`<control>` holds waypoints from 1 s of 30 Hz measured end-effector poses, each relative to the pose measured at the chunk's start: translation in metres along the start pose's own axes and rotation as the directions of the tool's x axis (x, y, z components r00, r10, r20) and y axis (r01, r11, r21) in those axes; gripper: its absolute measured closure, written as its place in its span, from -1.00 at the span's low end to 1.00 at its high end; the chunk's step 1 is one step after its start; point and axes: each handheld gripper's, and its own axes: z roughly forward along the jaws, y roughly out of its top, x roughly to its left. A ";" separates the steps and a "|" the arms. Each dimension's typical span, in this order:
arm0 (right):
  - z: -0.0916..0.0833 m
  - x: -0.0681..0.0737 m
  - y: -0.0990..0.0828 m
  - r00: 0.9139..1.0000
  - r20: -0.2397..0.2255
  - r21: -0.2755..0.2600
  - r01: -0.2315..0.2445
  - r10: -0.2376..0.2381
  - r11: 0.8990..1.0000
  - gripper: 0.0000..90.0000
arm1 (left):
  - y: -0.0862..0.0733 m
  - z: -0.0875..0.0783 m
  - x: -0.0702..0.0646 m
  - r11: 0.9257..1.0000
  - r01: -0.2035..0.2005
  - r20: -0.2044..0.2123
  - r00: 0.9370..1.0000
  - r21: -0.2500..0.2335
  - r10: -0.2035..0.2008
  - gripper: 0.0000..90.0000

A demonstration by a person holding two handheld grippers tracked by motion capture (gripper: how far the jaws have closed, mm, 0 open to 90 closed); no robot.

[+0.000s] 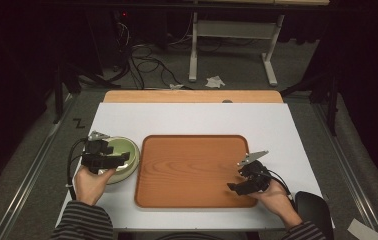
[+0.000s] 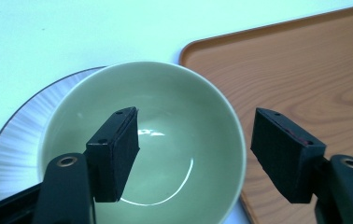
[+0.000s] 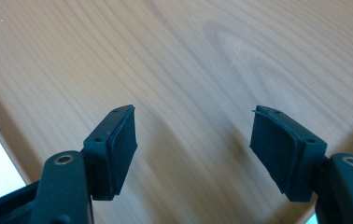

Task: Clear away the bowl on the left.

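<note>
A pale green bowl [image 1: 125, 151] stands on a white ribbed plate [image 2: 18, 126] at the left of the white table, just beside the wooden tray [image 1: 192, 170]. My left gripper [image 1: 108, 159] hovers over the bowl [image 2: 165, 126], open, one jaw above the bowl's inside and the other past its right rim toward the tray [image 2: 305, 70]. My right gripper [image 1: 237, 187] is open over the tray's front right part, with nothing between its jaws. In the right gripper view [image 3: 193, 144] bare wood grain [image 3: 202, 56] lies below the jaws.
The white table top [image 1: 197, 120] ends in a wooden strip at the back. A black rounded object [image 1: 313, 205] sits at the table's front right corner. Cables and a desk frame [image 1: 232, 45] are on the floor beyond the table.
</note>
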 end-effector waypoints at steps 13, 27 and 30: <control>0.000 0.000 0.000 1.000 -0.001 0.001 0.000 0.000 1.000 -0.27 | -0.005 0.003 0.022 0.998 0.065 -0.086 0.994 0.006 -0.064 -0.26; 0.001 0.001 0.001 1.000 -0.002 0.008 0.003 -0.003 1.000 -0.27 | -0.007 0.004 0.033 0.994 0.108 -0.112 0.988 -0.007 -0.108 -0.22; 0.001 0.002 0.001 1.000 -0.004 0.008 -0.008 0.008 1.000 -0.27 | -0.007 0.002 0.035 0.993 0.115 -0.121 0.986 -0.020 -0.116 -0.22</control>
